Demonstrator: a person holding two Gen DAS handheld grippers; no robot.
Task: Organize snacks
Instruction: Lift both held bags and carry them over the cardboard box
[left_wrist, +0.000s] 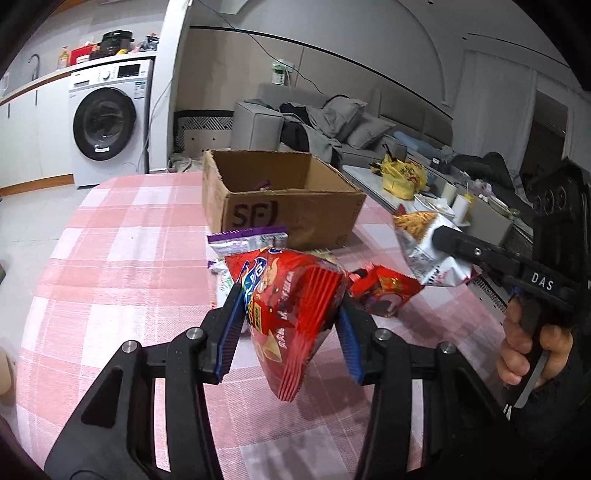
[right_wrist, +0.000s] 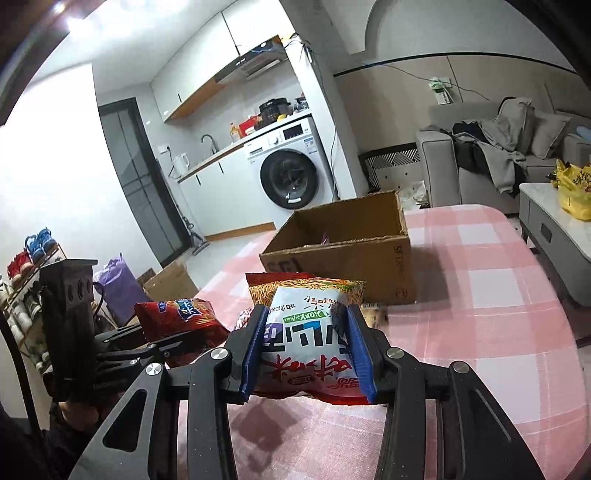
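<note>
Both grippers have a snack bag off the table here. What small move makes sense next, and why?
Probably carry the left gripper with its red chip bag forward over the open cardboard box. Both bags are gripped and lifted, the right gripper holds the white noodle-snack bag, and the box stands just beyond.

Both black hand-held grippers are showing blue ribbed pads (left_wrist: 229, 328) and silver screws (right_wrist: 393, 353); one is wearing white "DAS" lettering (left_wrist: 542, 283).

An open-plan room with kitchen counter and lounge

A white washing machine (right_wrist: 290, 173) sits under the counter (right_wrist: 218, 153); right of it stands a grey sofa (right_wrist: 491, 162) piled with clothes, and cabinets (right_wrist: 207, 77) hang above on pale walls.
</note>
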